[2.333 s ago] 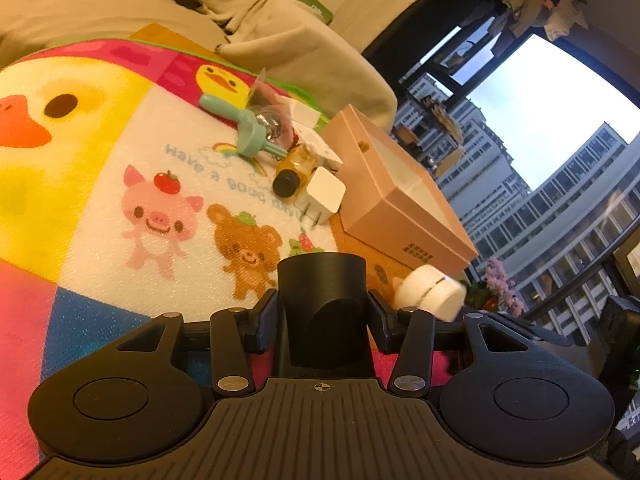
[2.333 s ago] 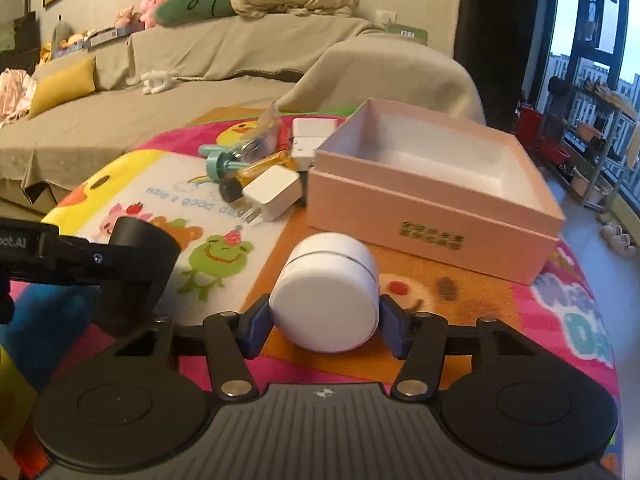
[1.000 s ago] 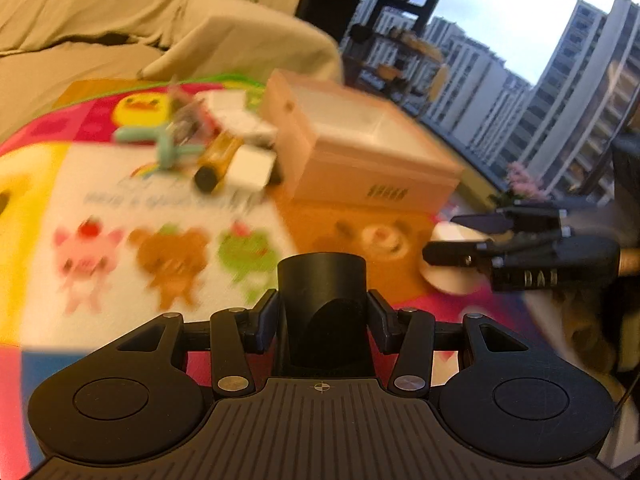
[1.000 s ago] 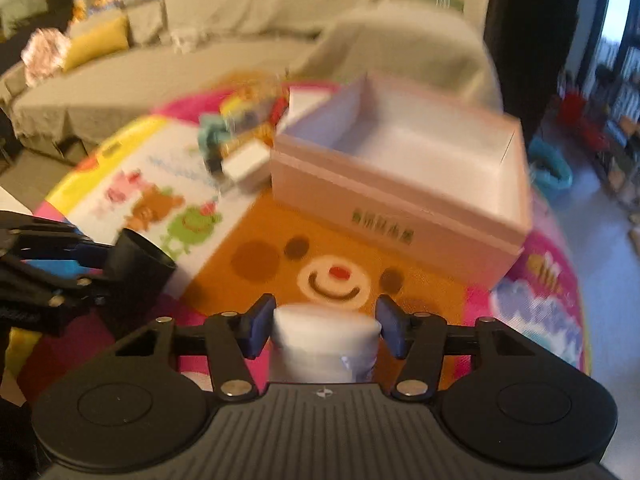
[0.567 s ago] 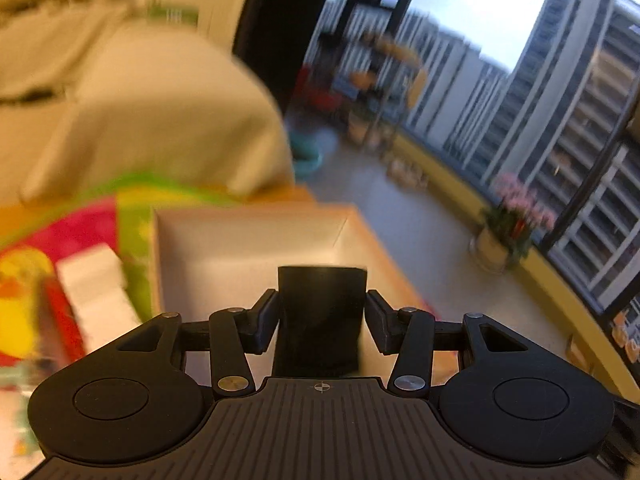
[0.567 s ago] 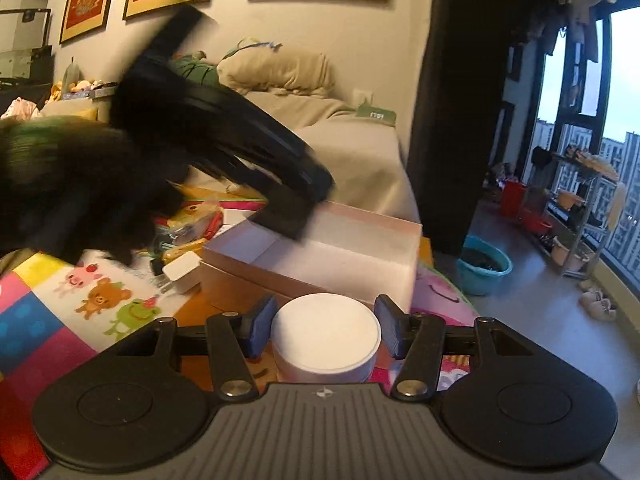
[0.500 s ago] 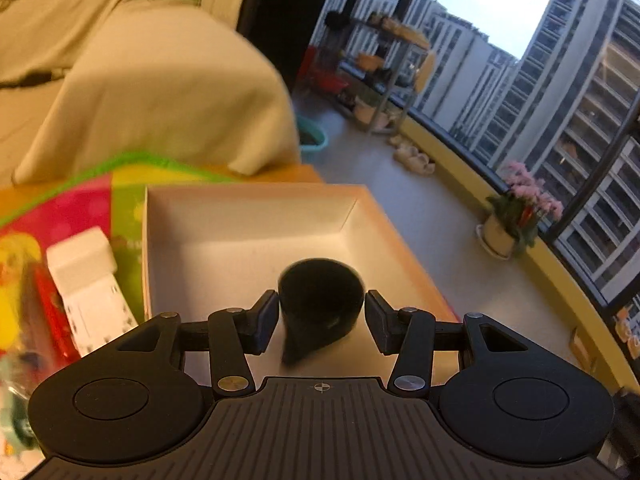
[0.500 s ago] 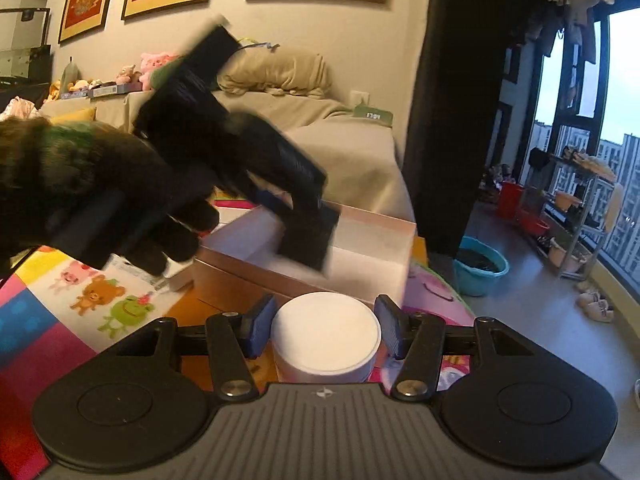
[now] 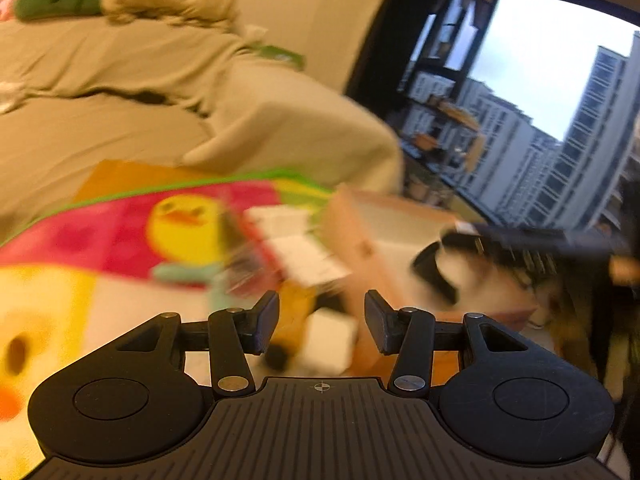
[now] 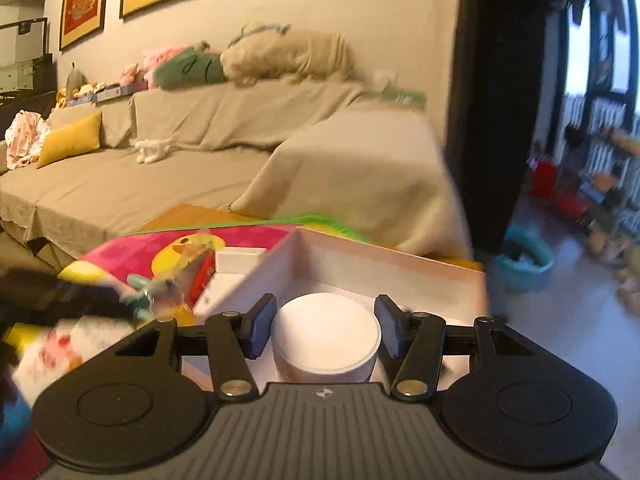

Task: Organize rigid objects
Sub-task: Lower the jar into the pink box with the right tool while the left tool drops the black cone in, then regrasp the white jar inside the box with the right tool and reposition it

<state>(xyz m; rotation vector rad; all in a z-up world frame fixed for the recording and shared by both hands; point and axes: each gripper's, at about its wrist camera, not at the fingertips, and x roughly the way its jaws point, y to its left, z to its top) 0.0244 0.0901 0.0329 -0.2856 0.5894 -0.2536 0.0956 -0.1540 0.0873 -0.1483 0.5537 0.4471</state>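
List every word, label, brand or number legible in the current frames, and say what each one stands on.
None can be read.
Framed red wall pictures: gold figures, too blurred to tell whether they are writing.
Green tag on the beige sofa cover: pale marks, unreadable.
Pink cardboard box: no print on the sides that show.
Colourful cartoon mat: only pictures show, blurred.
White round jar in the right gripper: plain lid.

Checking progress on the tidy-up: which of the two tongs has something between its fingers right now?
The right tongs: a white round jar sits between them, over the pink box. The left tongs are empty.
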